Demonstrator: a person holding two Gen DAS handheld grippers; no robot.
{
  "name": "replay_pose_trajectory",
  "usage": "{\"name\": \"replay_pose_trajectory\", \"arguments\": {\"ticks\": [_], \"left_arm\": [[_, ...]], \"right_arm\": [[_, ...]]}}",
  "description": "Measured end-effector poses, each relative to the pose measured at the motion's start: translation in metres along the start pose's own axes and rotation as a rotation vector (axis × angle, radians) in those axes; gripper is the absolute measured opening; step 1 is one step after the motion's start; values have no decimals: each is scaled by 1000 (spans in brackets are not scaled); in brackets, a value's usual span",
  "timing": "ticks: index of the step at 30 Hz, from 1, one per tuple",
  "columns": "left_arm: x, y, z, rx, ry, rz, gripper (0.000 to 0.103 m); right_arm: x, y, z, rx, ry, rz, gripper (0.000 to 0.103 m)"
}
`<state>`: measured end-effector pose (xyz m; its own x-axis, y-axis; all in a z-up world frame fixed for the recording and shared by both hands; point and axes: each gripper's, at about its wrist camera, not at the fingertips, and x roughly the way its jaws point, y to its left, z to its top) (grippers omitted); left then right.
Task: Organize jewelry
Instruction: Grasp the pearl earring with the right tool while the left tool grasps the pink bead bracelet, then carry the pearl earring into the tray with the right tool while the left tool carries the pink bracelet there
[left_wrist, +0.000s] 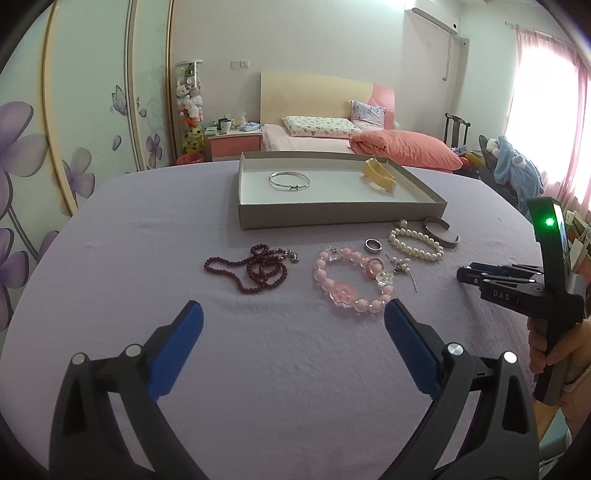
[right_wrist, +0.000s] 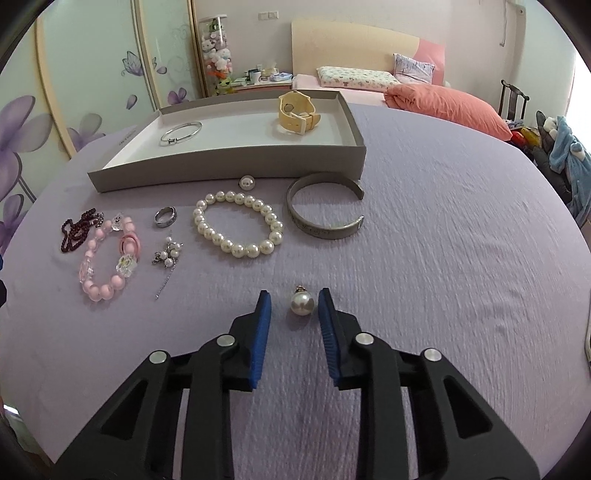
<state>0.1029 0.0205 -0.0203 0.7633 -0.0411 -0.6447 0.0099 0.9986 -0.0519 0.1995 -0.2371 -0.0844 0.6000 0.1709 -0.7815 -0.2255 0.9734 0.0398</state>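
Observation:
A grey box (right_wrist: 229, 168) holds a silver bangle (right_wrist: 181, 133) and a cream watch (right_wrist: 297, 112); it also shows in the left wrist view (left_wrist: 332, 214). On the purple cloth lie a pearl bracelet (right_wrist: 238, 225), a grey cuff (right_wrist: 321, 210), a silver ring (right_wrist: 165, 217), a pearl brooch (right_wrist: 168, 254), a pink bead bracelet (right_wrist: 107, 258), a dark red bead necklace (left_wrist: 251, 267) and a loose pearl (right_wrist: 246, 182). My right gripper (right_wrist: 294, 306) is open, its fingers on either side of a pearl earring (right_wrist: 303, 302). My left gripper (left_wrist: 293, 314) is wide open and empty, just short of the pink bracelet (left_wrist: 351, 282).
The table is round with a purple cloth (right_wrist: 443, 240). The right gripper's body and the hand holding it (left_wrist: 546, 288) show at the right in the left wrist view. A bed (left_wrist: 332, 136) and chairs with clothes (left_wrist: 513, 162) stand beyond the table.

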Motion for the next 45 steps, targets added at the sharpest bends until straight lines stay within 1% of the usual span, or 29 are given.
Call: {"name": "replay_pose_trajectory", "arguments": {"ticks": [5,6,11,15,16,19,20,26,28,30,33,35,37,38,40,41,42,43,45], "left_arm": [[5,-4,-1,2,7,-9,96],[6,-5,-1,2,10,-13,96],[15,-10,0,-2,39,-27,96],[28,-15,4,-20,65,-40,96],[32,-17,5,-28,71,-42,95],[46,-22,10,-71,106,-54,87],[49,-24,11,-79,116,-54,87],[73,-49,12,-51,161,-8,86],[81,-51,11,-69,189,-7,78],[87,-50,13,-98,204,-5,74],[92,-44,17,-145,207,5,64],[94,-42,20,-163,209,10,60],[101,-41,21,-165,226,29,50],[101,-41,21,-163,222,42,48],[102,-44,23,-145,228,59,39],[102,-44,24,-140,233,65,37],[102,-44,25,-135,235,74,31],[103,-45,25,-126,239,91,28],[102,-44,25,-114,246,88,27]], "right_arm": [[0,-2,0,4,2,0,20],[0,-2,0,1,1,-1,14],[-1,-5,-1,20,-5,6,14],[-3,-10,-1,51,-6,32,14],[-5,-10,-1,53,-8,34,14],[-9,-10,-1,53,-20,45,14],[-10,-10,-1,53,-24,46,14],[-14,-14,1,57,-30,74,14],[-15,-15,1,56,-32,77,14],[-16,-16,1,56,-35,77,14],[-16,-17,1,58,-37,81,14],[-16,-19,1,60,-39,83,14],[-16,-19,1,60,-40,85,14],[-17,-19,1,59,-39,86,14],[-17,-20,1,61,-40,87,14],[-17,-20,2,60,-41,89,14],[-18,-20,1,60,-42,89,14],[-19,-20,1,60,-43,91,14],[-20,-19,2,58,-45,95,14]]}}
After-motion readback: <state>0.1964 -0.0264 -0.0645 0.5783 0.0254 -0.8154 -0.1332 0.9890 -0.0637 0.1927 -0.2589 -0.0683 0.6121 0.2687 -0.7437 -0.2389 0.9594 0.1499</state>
